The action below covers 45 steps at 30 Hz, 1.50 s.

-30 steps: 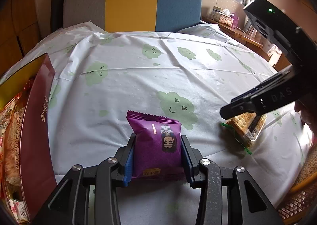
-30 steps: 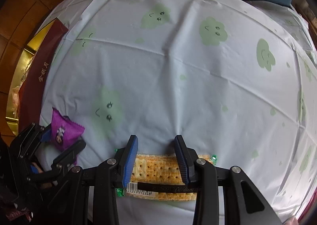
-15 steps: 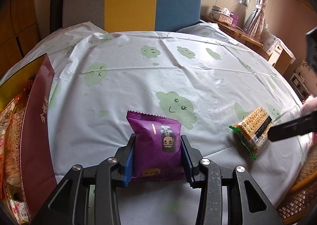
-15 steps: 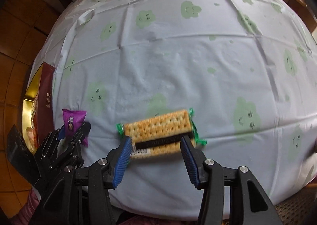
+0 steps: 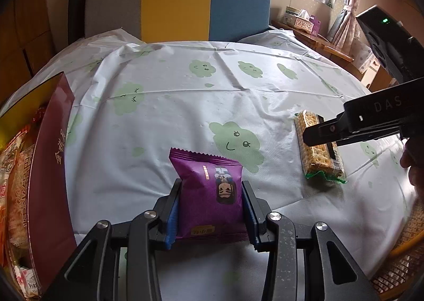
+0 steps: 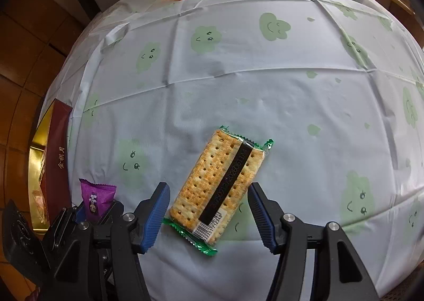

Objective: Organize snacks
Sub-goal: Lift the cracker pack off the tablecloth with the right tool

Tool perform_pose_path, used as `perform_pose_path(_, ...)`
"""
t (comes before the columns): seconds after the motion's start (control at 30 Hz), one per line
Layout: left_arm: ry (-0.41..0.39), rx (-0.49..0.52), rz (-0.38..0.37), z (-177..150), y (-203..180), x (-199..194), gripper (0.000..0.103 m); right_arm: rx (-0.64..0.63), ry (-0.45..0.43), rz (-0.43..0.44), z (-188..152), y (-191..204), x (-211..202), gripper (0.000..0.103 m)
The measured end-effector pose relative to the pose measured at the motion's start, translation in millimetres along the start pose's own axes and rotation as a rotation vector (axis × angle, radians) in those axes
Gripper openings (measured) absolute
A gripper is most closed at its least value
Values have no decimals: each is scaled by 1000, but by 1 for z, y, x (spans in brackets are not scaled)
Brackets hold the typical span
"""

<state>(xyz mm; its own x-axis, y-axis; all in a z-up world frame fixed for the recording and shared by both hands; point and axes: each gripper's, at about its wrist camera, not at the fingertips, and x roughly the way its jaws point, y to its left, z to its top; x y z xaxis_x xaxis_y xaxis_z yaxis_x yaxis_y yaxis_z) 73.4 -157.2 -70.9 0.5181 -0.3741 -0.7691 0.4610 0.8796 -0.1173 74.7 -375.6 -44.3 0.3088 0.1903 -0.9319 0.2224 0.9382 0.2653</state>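
Round table under a pale cloth (image 5: pixel 169 105) printed with green smiley clouds, a grey, yellow and blue chair back behind it and a window further off.

Left gripper (image 5: pixel 210 211) is clamped on a purple pouch (image 5: pixel 209 195), jaws partly closed with both blue pads pressing its sides. It's held upright off the cloth, and the little cartoon face on it reads upside down from the wrist cam. There's more print on the pack but it's too small for me to make out.

Right gripper (image 6: pixel 208 212) has its jaws opening. The cracker pack (image 6: pixel 220 184) lies flat on the cloth between them, and neither pad is touching it as far as I can see. So it's loose, not held.

The bit that matters for the next move: in the right wrist view the pack's long axis runs diagonally, roughly 7 to 1 o'clock, with the near end between the pads and the far end sticking out towards 1. The jaws sit across it at a skew. I'd guess a re-grip needs the wrist rolled to square up with the short sides. The right hand is clearly the nearer one, and the left is busy anyway.

Writing: a black strip along the crackers with a date-style code I can't read reliably, plus a barcode at the near end. "DAS" shows on the right gripper's body in the left view. The maroon box (image 5: pixel 50 168) at 9 o'clock has gold Chinese characters and already holds snacks.
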Motion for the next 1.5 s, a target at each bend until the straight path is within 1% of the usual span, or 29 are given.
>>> perform_pose_path(0.07,0,1,4,0,-1,0,43,-37,13,-29,4,9,7,66)
perform_pose_path(0.2,-4,3,9,-1,-2,-1,43,-105,29,-59,3,29,24,66)
perform_pose_path(0.27,-5,3,9,-1,-2,-1,43,-137,24,-81,0,34,24,66)
perform_pose_path(0.4,-4,2,9,-1,-2,-1,43,-132,23,-79,1,35,27,66)
perform_pose_path(0.57,3,-1,9,0,-2,-1,43,-129,24,-75,-1,28,22,66)
perform_pose_path(0.6,5,-1,8,1,-2,0,43,-135,28,-81,-1,28,21,64)
perform_pose_path(0.63,5,-1,8,1,-2,0,43,-148,31,-95,-2,27,19,60)
perform_pose_path(0.67,5,-2,9,1,-2,0,43,-174,34,-120,-2,29,18,59)
perform_pose_path(0.7,5,-2,10,1,-2,0,43,-228,33,-150,-3,35,17,57)
perform_pose_path(0.77,6,-5,12,1,-2,0,43,-378,5,-227,-5,53,13,55)
perform_pose_path(0.8,7,-7,14,1,-3,0,43,-435,-9,-244,-4,61,10,54)
perform_pose_path(0.93,12,-9,17,2,-3,0,43,-562,-69,-204,5,80,5,54)
perform_pose_path(0.97,14,-9,17,2,-3,1,43,-566,-63,-192,7,82,7,54)
perform_pose_path(1.07,11,-8,21,2,-3,1,43,-506,-51,-156,11,77,15,55)
perform_pose_path(1.13,9,-6,23,2,-4,1,43,-443,-62,-114,11,67,17,61)
perform_pose_path(1.17,9,-8,23,2,-4,1,43,-397,-70,-79,10,60,18,62)
perform_pose_path(1.2,8,-11,23,2,-3,1,43,-353,-60,-69,11,52,20,62)
perform_pose_path(1.23,7,-12,25,2,-4,1,43,-325,-32,-100,13,49,24,62)
perform_pose_path(1.3,7,-9,29,1,-4,1,43,-304,-72,-62,15,51,17,64)
perform_pose_path(1.33,8,-9,30,1,-4,1,43,-301,-90,-49,16,52,14,66)
perform_pose_path(1.4,10,-8,31,2,-4,1,43,-295,-100,-33,20,56,16,67)
perform_pose_path(1.43,12,-10,29,2,-4,1,43,-294,-94,-34,22,58,19,67)
perform_pose_path(1.5,17,-14,28,3,-3,1,43,-313,-76,-68,24,64,29,67)
